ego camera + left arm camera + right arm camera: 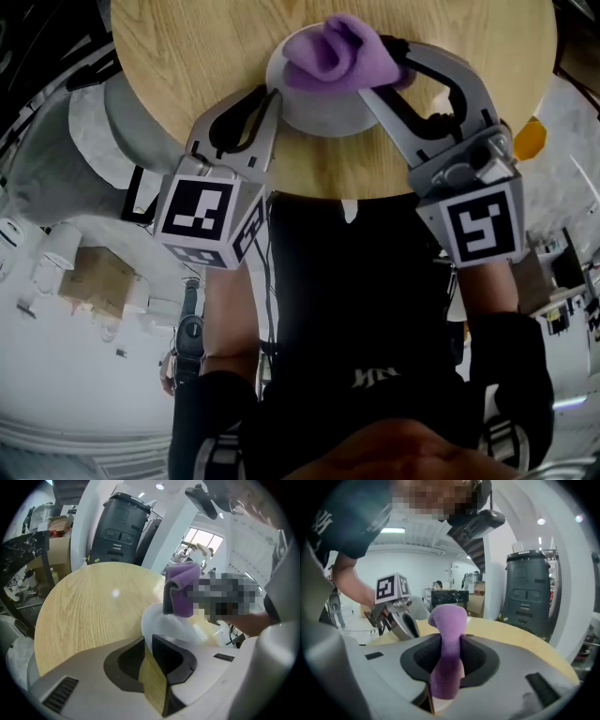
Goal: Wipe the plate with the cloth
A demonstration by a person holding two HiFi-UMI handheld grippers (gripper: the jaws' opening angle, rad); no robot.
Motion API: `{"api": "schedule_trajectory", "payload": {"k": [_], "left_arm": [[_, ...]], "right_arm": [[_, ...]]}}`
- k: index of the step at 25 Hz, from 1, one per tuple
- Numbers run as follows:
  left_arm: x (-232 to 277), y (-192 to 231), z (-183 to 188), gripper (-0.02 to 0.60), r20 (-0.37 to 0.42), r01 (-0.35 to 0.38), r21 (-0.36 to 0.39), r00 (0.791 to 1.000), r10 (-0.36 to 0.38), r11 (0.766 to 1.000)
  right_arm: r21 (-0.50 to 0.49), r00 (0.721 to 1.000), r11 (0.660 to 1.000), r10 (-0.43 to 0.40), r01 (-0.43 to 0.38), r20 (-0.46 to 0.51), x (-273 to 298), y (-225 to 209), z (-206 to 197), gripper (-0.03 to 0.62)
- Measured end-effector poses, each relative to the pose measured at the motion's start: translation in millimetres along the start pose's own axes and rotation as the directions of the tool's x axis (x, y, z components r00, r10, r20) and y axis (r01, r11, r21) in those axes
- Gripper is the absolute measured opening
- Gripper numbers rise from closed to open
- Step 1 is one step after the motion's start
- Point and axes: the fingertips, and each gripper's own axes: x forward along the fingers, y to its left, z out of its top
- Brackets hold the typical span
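A white plate (pixel 323 114) lies near the front edge of the round wooden table (pixel 187 56). My left gripper (pixel 273 96) is shut on the plate's left rim; in the left gripper view the thin rim (pixel 161 625) runs in between the jaws of the left gripper (pixel 147 641). On top of the plate rests a bunched purple cloth (pixel 339 54), on which my right gripper (pixel 392 71) is shut from the right. In the right gripper view the cloth (pixel 448 634) stands pinched between the jaws of the right gripper (pixel 450 644), and the left gripper's marker cube (pixel 392 587) shows behind it.
A tall dark bin (pixel 118 530) stands beyond the table's far side, with a white column next to it. A cardboard box (pixel 96 279) and small items lie on the floor to the left. The person's body is close against the table's front edge.
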Motion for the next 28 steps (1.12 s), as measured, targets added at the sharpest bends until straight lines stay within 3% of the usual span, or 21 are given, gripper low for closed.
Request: {"api": "schedule_trajectory", "payload": {"k": [3,8,11,16,23,25,28], "left_arm": [[-0.3,0.4,0.8,0.052,-0.003,-0.006,0.004,1.000,0.006,1.000],[-0.1,-1.1,3.1,0.052,-0.002,-0.025,0.033,1.000,0.025,0.999],[-0.6,-1.3,3.7,0.049,0.007,-0.033,0.047,0.999,0.033,0.998],[-0.3,-1.5,4.7,0.048,0.009,-0.040,0.062,0.999,0.040,0.997],[0.3,-2.0,3.6,0.046,0.007,-0.041,0.073,0.999,0.040,0.996],[0.4,-2.2,4.2,0.046,0.008,-0.043,0.088,0.999,0.042,0.995],[0.2,-2.4,5.0,0.046,0.009,-0.048,0.099,0.999,0.047,0.994]], "right_arm": [[0.017,0.994,0.996,0.086,-0.088,0.070,28.5,31.1,20.2,0.106],[-0.018,0.984,0.984,0.179,-0.179,-0.003,57.4,57.9,6.7,0.106],[-0.086,0.985,0.982,0.166,-0.170,-0.047,51.0,50.5,-2.9,0.106],[-0.105,0.983,0.986,0.113,-0.129,-0.145,16.2,25.4,-34.4,0.106],[-0.052,0.966,0.998,0.006,-0.020,-0.259,-36.9,-1.7,-62.9,0.106],[-0.009,0.971,1.000,-0.001,-0.001,-0.239,-39.6,1.0,-56.0,0.104],[0.038,0.993,0.998,0.043,-0.039,-0.109,-22.9,18.0,-22.8,0.104]]}}
